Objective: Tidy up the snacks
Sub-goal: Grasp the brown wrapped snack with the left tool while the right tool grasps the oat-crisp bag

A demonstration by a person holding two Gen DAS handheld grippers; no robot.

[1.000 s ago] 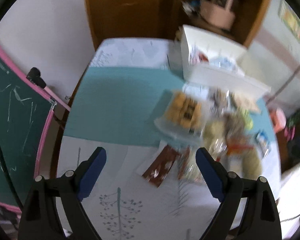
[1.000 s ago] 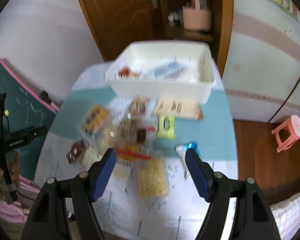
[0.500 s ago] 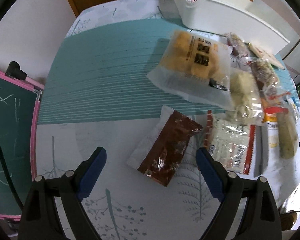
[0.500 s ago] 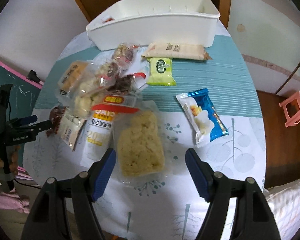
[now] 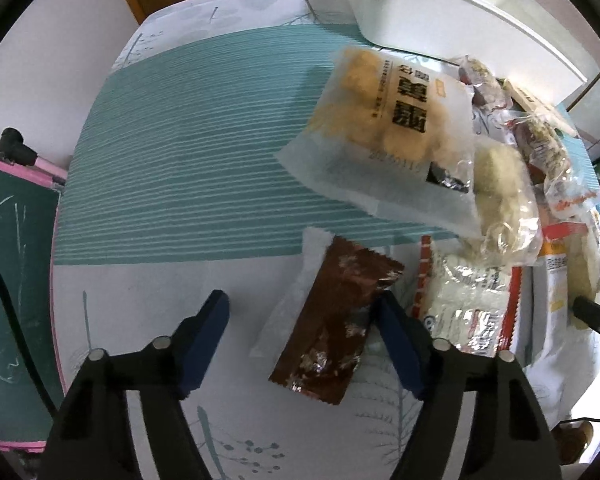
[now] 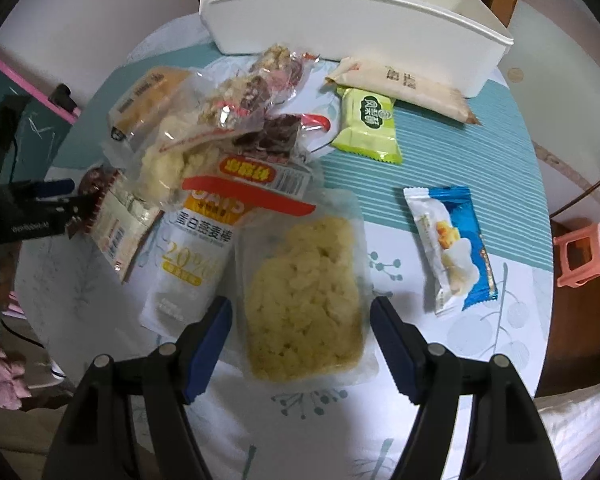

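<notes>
Right now your round tabletop [image 6: 440, 360], under a white cloth with a teal striped band, carries everything. At its far edge stands the long white bin [image 6: 380, 20], with a few packets visible inside from the left view. Between bin and tools lies the heap of snacks: a big bag of golden puffs [image 5: 384, 120], a white oat-bar pouch [image 6: 196, 256], a beige bar [image 6: 404, 84] lying against the bin, a green packet [image 6: 368, 128] and a blue-and-white packet [image 6: 452, 248] off to the right by itself.

Your right tool [image 6: 300, 320] stands open, its blue fingers either side of the clear pack of pale rice crisps [image 6: 304, 304], not pressing it. Your left tool [image 5: 300, 316] has just been closing; the brown foil packet [image 5: 332, 320] lies between its fingers, the right one at the packet's edge, the left one clear of it.
</notes>
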